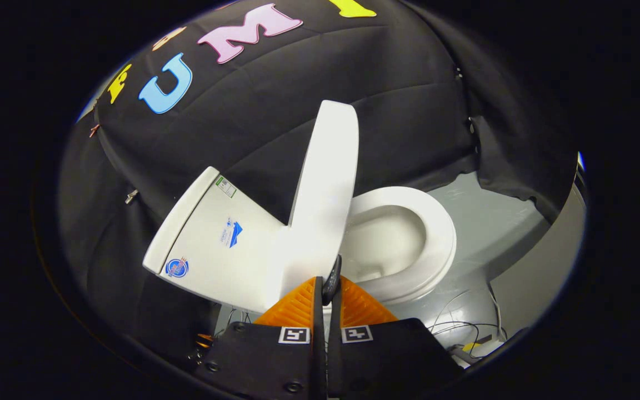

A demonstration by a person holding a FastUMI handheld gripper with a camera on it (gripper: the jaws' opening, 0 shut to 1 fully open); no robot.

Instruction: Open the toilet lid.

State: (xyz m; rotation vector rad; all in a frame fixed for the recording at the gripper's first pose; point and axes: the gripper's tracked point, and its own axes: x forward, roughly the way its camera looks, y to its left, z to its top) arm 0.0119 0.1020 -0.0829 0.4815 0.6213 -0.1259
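my claw (326, 289) has its two fingers drawn nearly together, and i judge them pinched on the lower edge of the toilet lid (325, 183), though the contact itself is small and dark. the lid stands raised and roughly upright beside the tank (214, 239), with the seat (436, 233) and bowl exposed beyond it. i judge the opening nearly done: resting the lid toward the tank and releasing remain.
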